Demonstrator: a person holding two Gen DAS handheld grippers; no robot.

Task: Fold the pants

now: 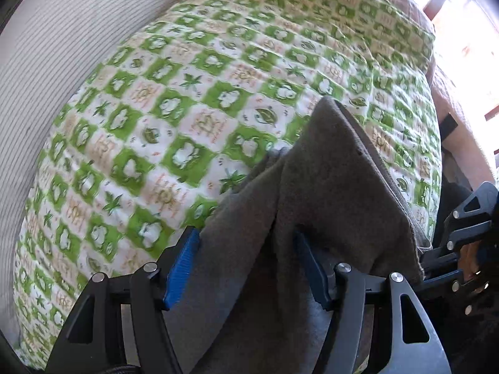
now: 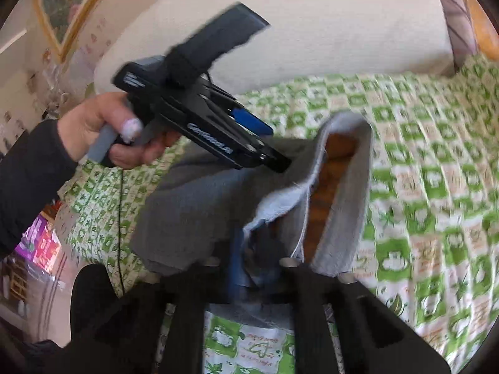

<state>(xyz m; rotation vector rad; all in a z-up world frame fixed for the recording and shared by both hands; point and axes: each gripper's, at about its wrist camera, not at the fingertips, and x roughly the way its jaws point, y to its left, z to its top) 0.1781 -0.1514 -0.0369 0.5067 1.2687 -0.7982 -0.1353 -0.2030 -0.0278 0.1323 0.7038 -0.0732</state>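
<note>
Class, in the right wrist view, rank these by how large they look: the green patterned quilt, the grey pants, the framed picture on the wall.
1. Green patterned quilt
2. Grey pants, though nearer the camera
3. Framed picture, partly cut off by the frame edge

Right claw (image 2: 265, 268) tips hidden under pants (image 2: 193, 205)

Left hand-held gripper (image 1: 246, 265): jaws stand apart; blue pads (image 1: 182, 268) on the inner faces.
Pants (image 1: 315, 193): grey, bunched, one fold rising to a peak; cloth lies between the jaws, touching the left pad; whether both pads press cannot be told.
Bedspread (image 1: 174, 106): quilted, green and white checks with leaf motifs, under the pants.
Cushion (image 1: 71, 31): pale, ribbed, along the bedspread's left edge.
Right hand-held gripper (image 1: 461, 243): black frame at right edge, beside the pants.
</note>
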